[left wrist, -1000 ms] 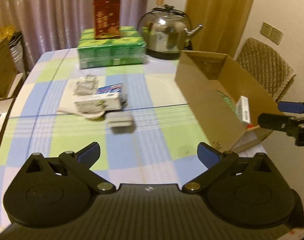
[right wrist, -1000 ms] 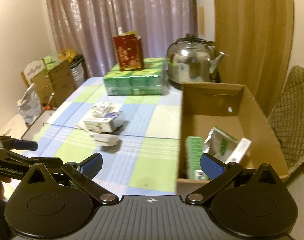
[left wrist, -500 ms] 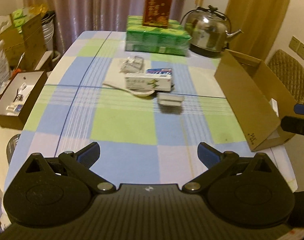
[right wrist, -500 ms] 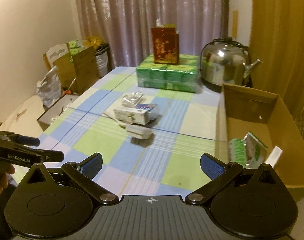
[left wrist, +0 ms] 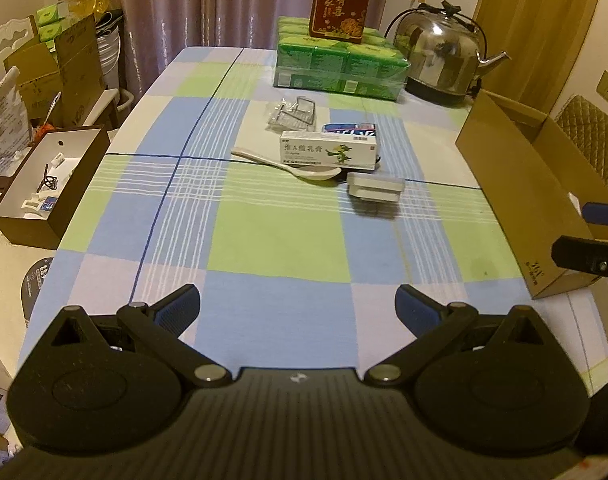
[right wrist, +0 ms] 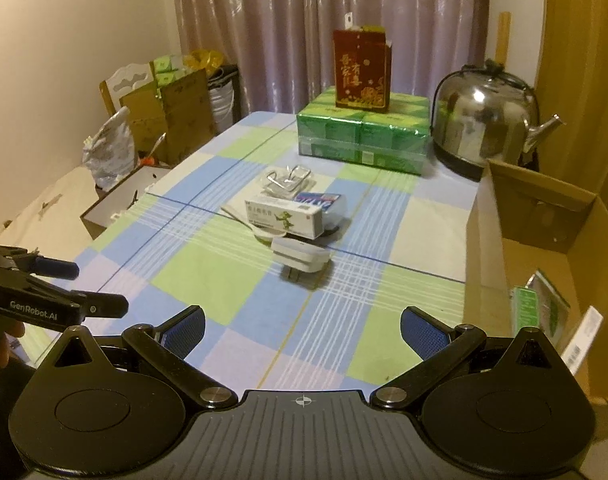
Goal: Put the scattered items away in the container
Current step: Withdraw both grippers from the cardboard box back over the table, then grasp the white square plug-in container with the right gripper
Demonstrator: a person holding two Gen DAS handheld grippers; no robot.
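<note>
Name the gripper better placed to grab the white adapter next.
Probably right: the right gripper is open, the white adapter lies straight ahead of it, and the cardboard box is on its side.

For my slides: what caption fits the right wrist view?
Open right gripper faces a white charger on the checked table, beside a part-filled cardboard box.

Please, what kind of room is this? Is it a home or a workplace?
Most likely a dining area in a home. A checked tablecloth covers the table, a steel kettle stands at its far end, curtains hang behind, and a cardboard box holds tidied items.
</note>
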